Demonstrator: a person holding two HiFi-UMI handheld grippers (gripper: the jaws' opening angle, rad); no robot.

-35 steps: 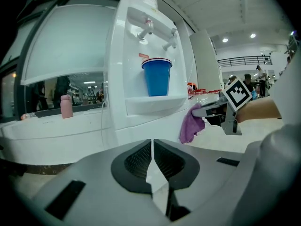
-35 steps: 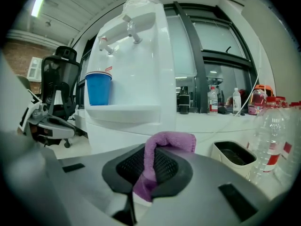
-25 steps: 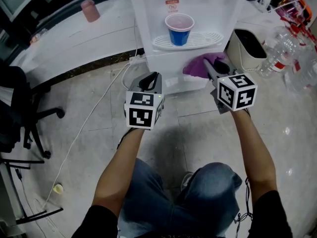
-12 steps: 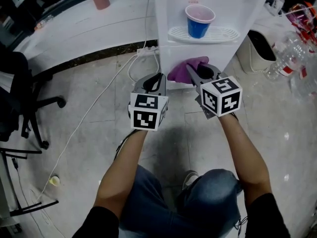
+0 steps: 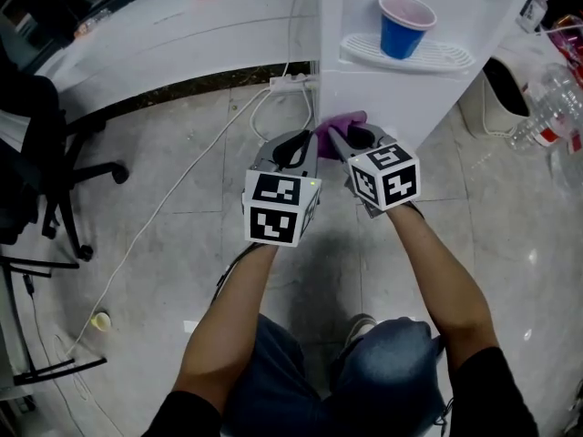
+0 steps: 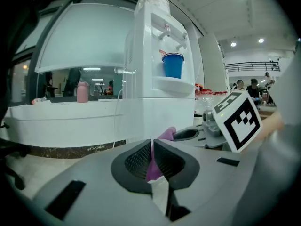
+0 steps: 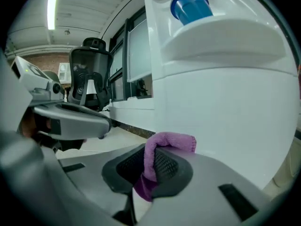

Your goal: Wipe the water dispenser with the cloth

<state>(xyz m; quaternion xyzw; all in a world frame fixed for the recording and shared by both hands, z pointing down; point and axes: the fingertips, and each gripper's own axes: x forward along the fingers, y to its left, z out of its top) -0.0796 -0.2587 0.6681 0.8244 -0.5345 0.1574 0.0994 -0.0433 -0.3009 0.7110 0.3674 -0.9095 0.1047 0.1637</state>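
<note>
**Cloth low on the white front, cup overhead**

From the head view: a purple cloth (image 5: 339, 121) pinched in the right gripper (image 5: 344, 137), down at the near corner of the water dispenser (image 5: 392, 98), below the drip tray (image 5: 410, 55). Left gripper (image 5: 296, 139) just beside it, fingers pressed together. Blue cup (image 5: 404, 25) standing on the tray. On the floor by the dispenser's foot, a power strip (image 5: 291, 82) and a trailing cable (image 5: 182, 189).

From the left gripper view: fingers shut down to a slit, with a purple sliver in it. Hard to say whether caught there or only seen past the tips. Also here, and nowhere else so plainly: the taps above the cup and the dispenser's full height.

From the right gripper view: cloth clamped between the fingers and folded over one tip, right at the white front panel. Touching, probably, though not certain. Only here: the short fold of cloth ahead of the fingers. Nothing here of the power strip or cable, plain only from the head.

Possible trouble from here:
- With so short a fold leading, hard finger on plastic, a scrape in place of a wipe.
- On an upward stroke, a knock to the tray or cup, with any contents falling toward the power strip.
- With the grippers this close, a bump between them, loosening the cloth.
</note>
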